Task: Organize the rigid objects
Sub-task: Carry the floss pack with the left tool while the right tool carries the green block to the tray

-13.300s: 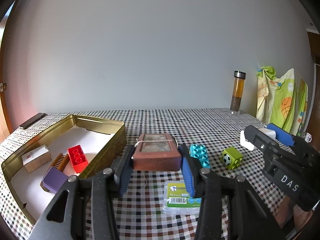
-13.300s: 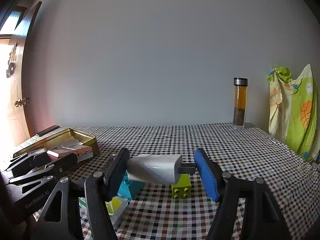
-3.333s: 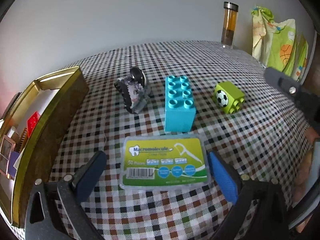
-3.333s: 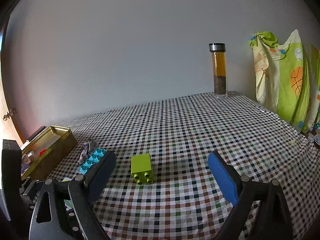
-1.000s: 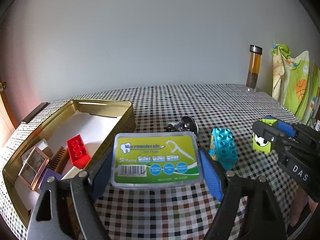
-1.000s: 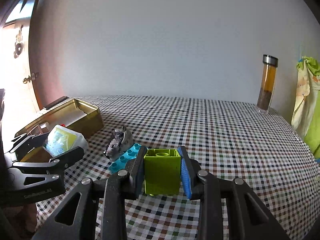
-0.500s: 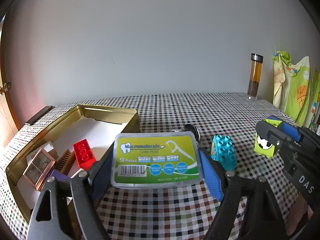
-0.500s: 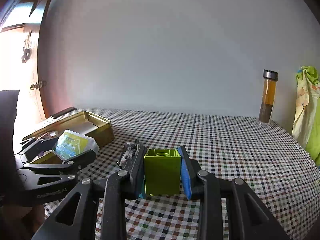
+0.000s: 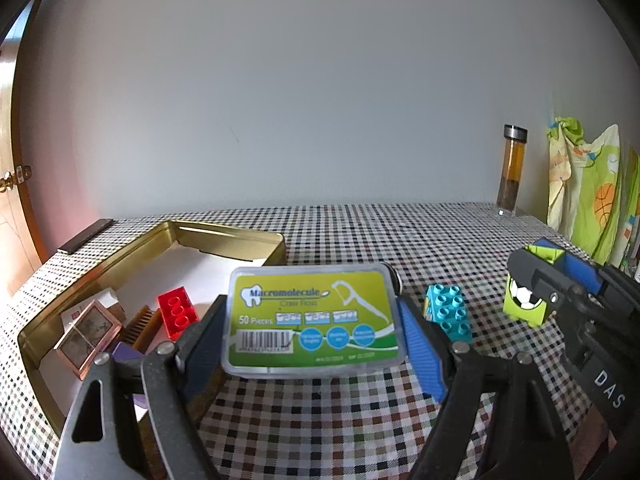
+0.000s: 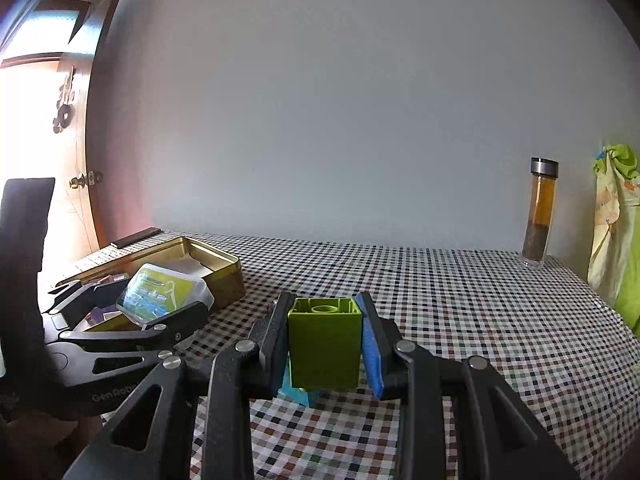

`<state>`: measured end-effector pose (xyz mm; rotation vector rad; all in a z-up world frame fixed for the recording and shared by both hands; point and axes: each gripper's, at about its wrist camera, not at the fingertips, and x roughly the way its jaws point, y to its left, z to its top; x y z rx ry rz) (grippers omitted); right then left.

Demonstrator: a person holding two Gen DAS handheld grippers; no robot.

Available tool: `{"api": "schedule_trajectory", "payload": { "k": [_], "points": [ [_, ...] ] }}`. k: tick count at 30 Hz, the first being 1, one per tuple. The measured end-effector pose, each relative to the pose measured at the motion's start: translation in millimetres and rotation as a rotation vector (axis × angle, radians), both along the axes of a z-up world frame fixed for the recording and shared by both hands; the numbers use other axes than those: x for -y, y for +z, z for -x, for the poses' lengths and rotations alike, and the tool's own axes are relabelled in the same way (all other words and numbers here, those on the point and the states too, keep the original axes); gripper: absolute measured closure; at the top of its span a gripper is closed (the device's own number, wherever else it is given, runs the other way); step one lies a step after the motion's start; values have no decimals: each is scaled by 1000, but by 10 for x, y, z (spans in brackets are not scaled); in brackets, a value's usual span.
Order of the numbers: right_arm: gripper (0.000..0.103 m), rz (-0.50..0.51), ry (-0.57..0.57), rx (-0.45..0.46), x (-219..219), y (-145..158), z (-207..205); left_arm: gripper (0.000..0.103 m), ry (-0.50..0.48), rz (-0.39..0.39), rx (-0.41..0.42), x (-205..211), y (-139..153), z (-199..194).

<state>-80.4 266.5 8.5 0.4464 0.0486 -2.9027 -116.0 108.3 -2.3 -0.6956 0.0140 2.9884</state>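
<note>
My left gripper is shut on a clear floss-pick box with a green label, held above the table just right of the gold tin. The box also shows in the right wrist view, near the tin. My right gripper is shut on a lime green brick, lifted off the table; the left wrist view shows it with a football print. A turquoise brick stands on the checked cloth between the two grippers.
The tin holds a red brick, a small framed box, a comb and a purple piece. A tall bottle stands at the back right beside hanging cloth. A dark bar lies behind the tin.
Both grippers have risen slightly and moved toward the tin, each keeping hold of its object. The view of the tin has shifted a little rightward.
</note>
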Motion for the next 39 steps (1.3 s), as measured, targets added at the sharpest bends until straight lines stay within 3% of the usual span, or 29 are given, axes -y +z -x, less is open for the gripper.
{"api": "schedule_trajectory", "payload": {
  "k": [11,39],
  "points": [
    [69,5,6,-40,54,12,-67,21,19,-10,-68,45,48,-110],
    [69,4,95,-37,413,12,-91,21,44,-40,-63,331,55,-183]
  ]
}}
